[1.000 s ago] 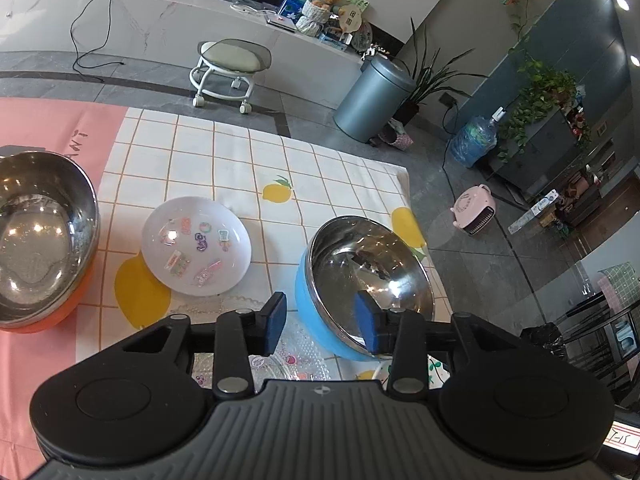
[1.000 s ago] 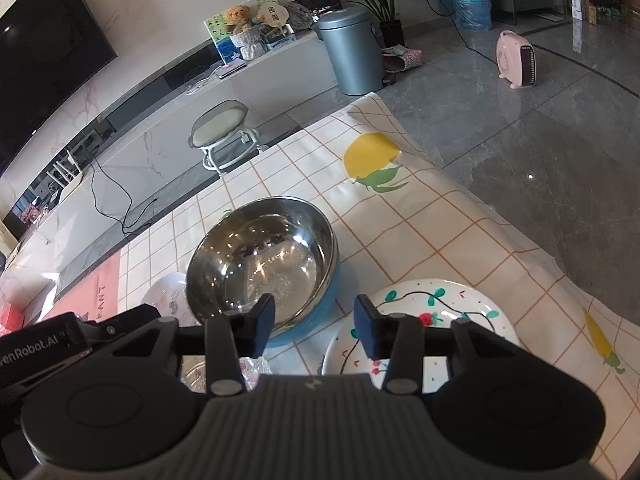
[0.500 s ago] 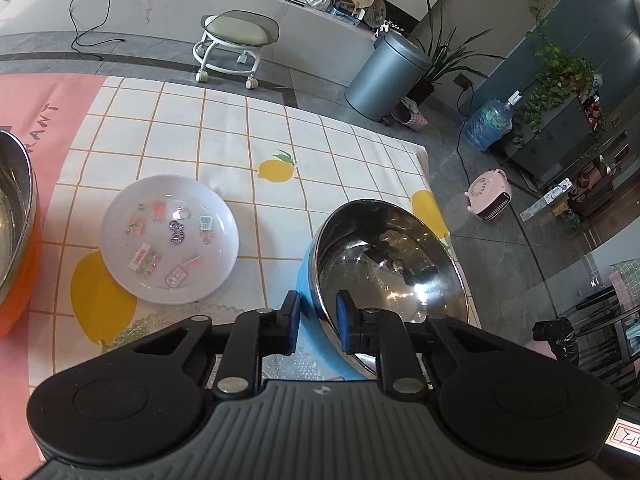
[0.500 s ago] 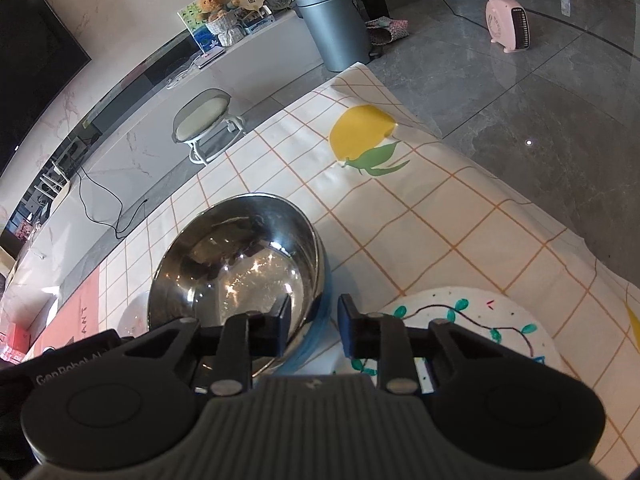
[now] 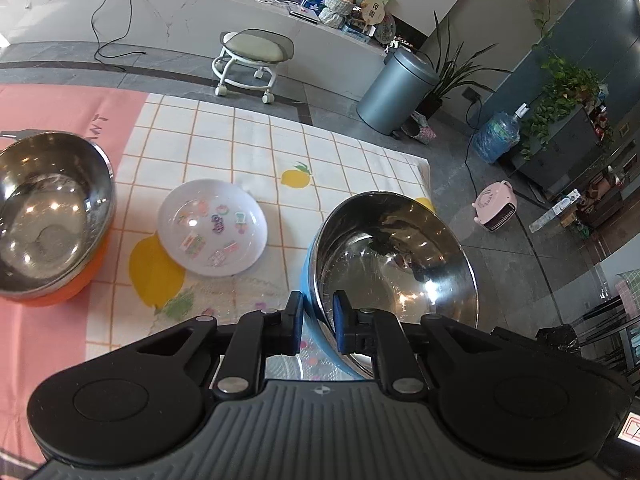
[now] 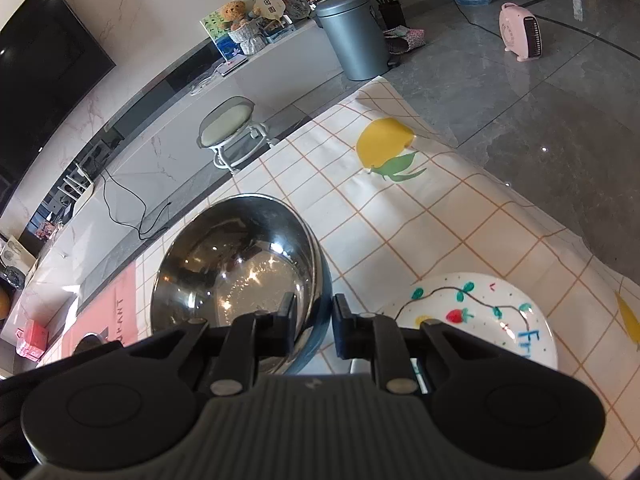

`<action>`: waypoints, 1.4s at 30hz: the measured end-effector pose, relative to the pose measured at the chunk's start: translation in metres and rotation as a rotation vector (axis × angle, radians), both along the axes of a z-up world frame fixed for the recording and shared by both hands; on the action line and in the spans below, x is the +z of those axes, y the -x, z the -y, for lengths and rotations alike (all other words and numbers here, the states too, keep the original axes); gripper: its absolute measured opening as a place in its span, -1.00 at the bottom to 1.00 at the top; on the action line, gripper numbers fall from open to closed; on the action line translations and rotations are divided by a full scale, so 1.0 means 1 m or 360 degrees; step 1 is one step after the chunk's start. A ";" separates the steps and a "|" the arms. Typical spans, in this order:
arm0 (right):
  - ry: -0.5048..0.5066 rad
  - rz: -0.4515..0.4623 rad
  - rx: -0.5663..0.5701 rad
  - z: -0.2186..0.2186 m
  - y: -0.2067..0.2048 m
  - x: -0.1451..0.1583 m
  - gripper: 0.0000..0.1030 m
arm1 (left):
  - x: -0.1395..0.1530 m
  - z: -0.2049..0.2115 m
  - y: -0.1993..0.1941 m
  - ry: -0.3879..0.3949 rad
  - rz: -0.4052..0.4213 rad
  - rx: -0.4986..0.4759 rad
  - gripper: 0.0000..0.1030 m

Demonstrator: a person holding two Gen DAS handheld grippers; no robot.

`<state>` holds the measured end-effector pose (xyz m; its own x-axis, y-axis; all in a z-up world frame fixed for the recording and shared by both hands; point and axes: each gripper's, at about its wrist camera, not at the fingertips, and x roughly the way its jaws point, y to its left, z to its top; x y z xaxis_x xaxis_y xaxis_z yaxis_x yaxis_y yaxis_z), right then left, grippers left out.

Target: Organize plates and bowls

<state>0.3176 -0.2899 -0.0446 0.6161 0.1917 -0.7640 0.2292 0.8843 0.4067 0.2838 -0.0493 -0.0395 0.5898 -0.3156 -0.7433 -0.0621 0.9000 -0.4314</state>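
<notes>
- Left wrist view: left gripper (image 5: 317, 318) jaws closing on the near rim of the blue-shelled, empty steel bowl (image 5: 394, 264) at 3 o'clock. Orange-shelled steel bowl (image 5: 50, 216) at 9 o'clock; white sticker-printed plate (image 5: 212, 228) between them on the checked fruit-print tablecloth (image 5: 240, 148).
- Right wrist view: right gripper (image 6: 314, 322) jaws closing on the same bowl's rim at 6 o'clock. White painted plate (image 6: 480, 316) at 4 o'clock; grey stone floor (image 6: 540, 112) beyond.

Closing jaws astride blue bowl (image 6: 256, 276) rim
</notes>
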 end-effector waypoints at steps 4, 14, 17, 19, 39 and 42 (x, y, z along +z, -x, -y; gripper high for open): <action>-0.0026 0.0017 0.0040 -0.010 0.028 0.011 -0.68 | 0.005 -0.013 0.029 0.0001 -0.0006 0.0043 -0.69; -0.0100 -0.0089 0.0216 -0.057 0.098 0.009 -0.68 | 0.019 -0.055 0.107 -0.0084 0.0033 0.0196 -0.70; -0.0124 -0.0139 0.0288 -0.075 0.120 0.005 -0.68 | 0.021 -0.073 0.128 -0.0093 0.0032 0.0243 -0.70; -0.0142 -0.0171 0.0339 -0.087 0.131 0.002 -0.68 | 0.021 -0.084 0.143 -0.0106 0.0032 0.0266 -0.69; -0.0135 -0.0262 0.0653 -0.172 0.193 -0.004 -0.66 | 0.004 -0.160 0.228 -0.0105 -0.0064 0.0498 -0.72; -0.0121 -0.0264 0.0673 -0.178 0.196 -0.005 -0.66 | -0.003 -0.166 0.231 -0.0089 -0.0100 0.0508 -0.72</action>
